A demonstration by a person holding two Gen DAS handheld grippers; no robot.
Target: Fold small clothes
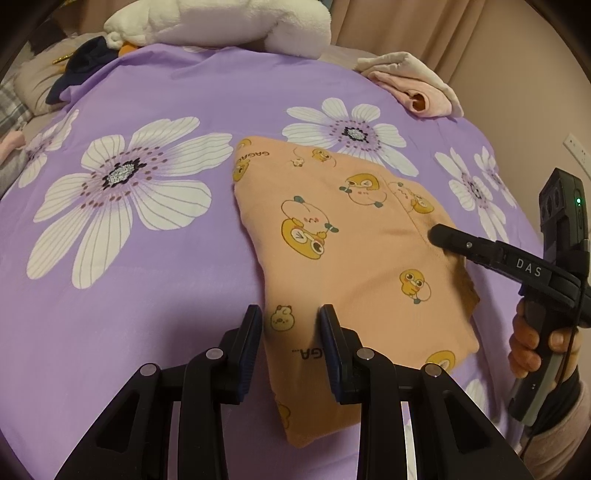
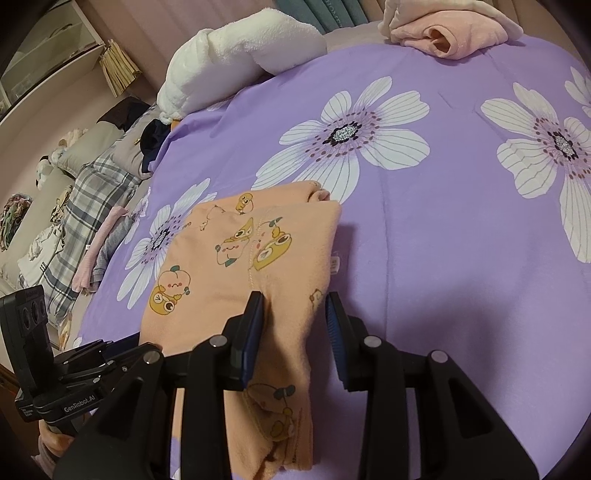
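Observation:
A small orange garment with yellow duck prints point(image 1: 354, 236) lies folded on the purple flowered bedspread point(image 1: 147, 277); it also shows in the right wrist view point(image 2: 236, 273). My left gripper point(image 1: 290, 314) is open, its jaws straddling the garment's near left edge. My right gripper point(image 2: 295, 299) is open over the garment's right part, its fingers low on the cloth. In the left wrist view the right gripper point(image 1: 439, 234) comes in from the right, its tip resting on the garment.
A pink and cream pile of clothes point(image 1: 413, 85) lies at the far right of the bed. A white plush toy point(image 1: 221, 26) lies at the far edge. Plaid bedding and pillows point(image 2: 92, 206) lie to the left. The bed's edge falls off at the right.

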